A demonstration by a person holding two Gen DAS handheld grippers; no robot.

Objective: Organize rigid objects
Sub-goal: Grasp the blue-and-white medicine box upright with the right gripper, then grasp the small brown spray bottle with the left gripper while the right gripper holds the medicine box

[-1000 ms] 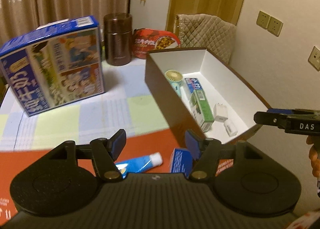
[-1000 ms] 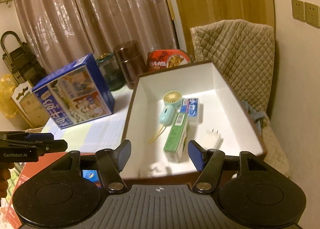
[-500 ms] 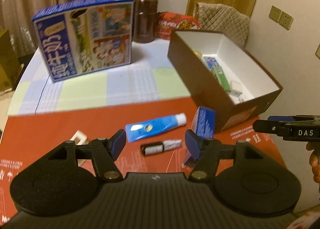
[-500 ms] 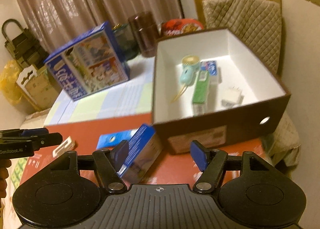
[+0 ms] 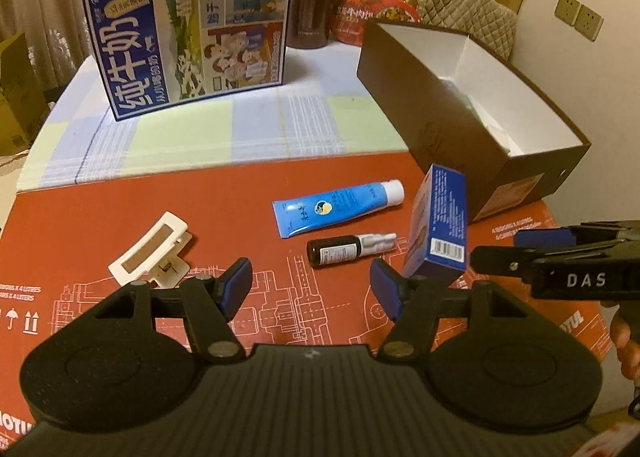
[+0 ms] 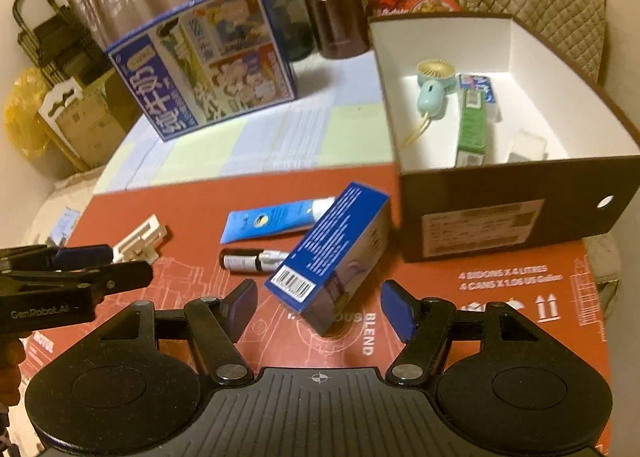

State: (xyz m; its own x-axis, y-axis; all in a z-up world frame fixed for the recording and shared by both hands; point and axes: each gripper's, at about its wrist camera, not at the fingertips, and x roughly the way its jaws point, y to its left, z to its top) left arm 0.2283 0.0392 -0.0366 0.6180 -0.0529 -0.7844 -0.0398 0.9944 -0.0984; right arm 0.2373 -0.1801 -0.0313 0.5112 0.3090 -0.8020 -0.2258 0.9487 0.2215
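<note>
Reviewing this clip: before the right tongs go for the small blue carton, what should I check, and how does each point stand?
1. Right tongs open, nothing between the pads: ok.
2. Small blue carton lined up ahead of the right tongs: ok.
3. Carton resting stably: not ok, it sits tilted on the red mat.
4. Spray bottle and blue tube apart from the carton: cannot tell; the carton overlaps both in the right wrist view.
5. Free floor in the brown box for the carton: ok.
6. Left tongs open and empty: ok.
</note>
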